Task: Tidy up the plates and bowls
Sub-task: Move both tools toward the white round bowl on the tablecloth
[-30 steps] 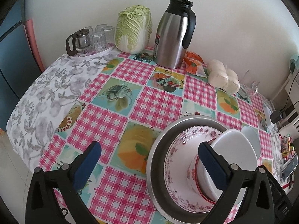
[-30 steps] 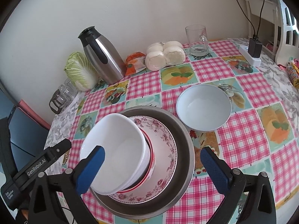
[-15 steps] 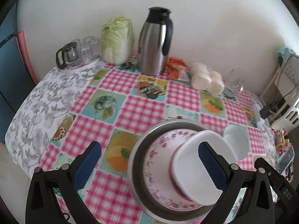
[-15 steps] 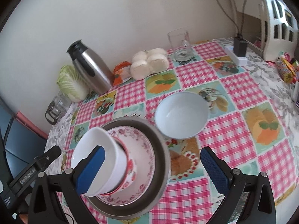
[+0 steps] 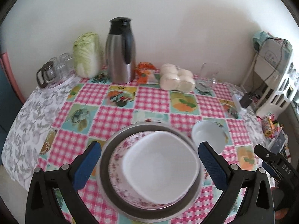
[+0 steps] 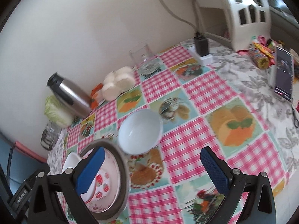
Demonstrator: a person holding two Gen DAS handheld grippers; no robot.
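Stack sitting centred between the left gripper's (image 5: 149, 160) blue pads: white bowl (image 5: 160, 166) nesting over the floral plate (image 5: 119, 149) inside the metal basin (image 5: 106, 149), likely gathered there to consolidate the dishes. Left jaws are standing wide apart, straddling the basin, gripping nothing. One pale blue bowl (image 6: 140, 130) is sitting loose on the tablecloth (image 6: 205, 89), ahead of the right gripper (image 6: 151, 169), probably next to join. Right jaws are also gaping wide, holding nothing, left pad overlapping the basin's rim in view.

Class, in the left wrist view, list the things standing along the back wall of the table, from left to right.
Clear drinking glasses → green napa cabbage → steel thermos jug → orange snack packet → white steamed buns → clear glass mug.
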